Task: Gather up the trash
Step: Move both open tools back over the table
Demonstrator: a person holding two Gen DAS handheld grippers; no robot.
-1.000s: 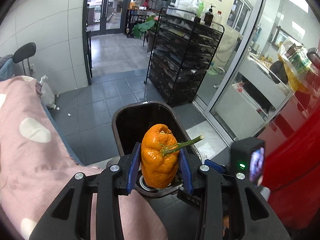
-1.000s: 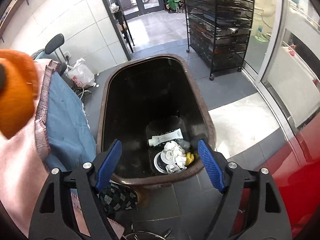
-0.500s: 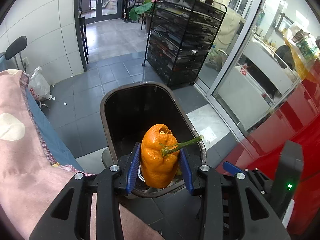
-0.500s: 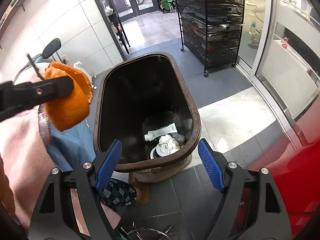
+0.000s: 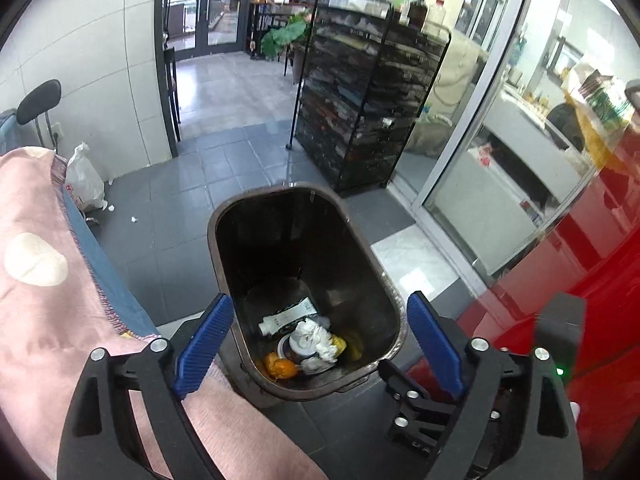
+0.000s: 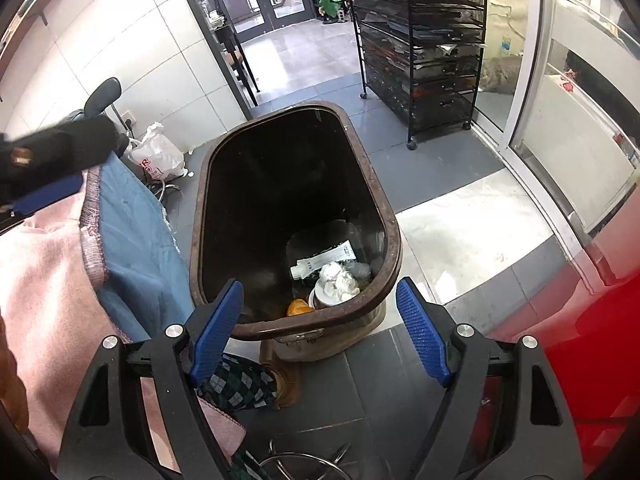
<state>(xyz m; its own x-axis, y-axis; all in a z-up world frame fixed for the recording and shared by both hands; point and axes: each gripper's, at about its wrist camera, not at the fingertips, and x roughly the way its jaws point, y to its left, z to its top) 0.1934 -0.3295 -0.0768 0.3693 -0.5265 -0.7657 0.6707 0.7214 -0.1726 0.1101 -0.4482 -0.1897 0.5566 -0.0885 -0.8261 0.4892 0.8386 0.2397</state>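
While both the left gripper (image 5: 318, 342) and right gripper (image 6: 320, 328) gape empty, the orange pepper (image 5: 280, 367) lies in the bin (image 5: 216, 240).

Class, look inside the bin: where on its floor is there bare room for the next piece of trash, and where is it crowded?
Bare: the far part of the bin floor beyond the white tube. Crowded: the near end, where orange pepper, crumpled tissue and tube cluster. Both claws, left claw and right claw, gape empty above the rim.

I can read nothing for certain: red lettering on the white plastic bag (image 6: 158, 156) and print on the white tube (image 6: 324, 261) in my bin (image 6: 296, 326) are too blurred.
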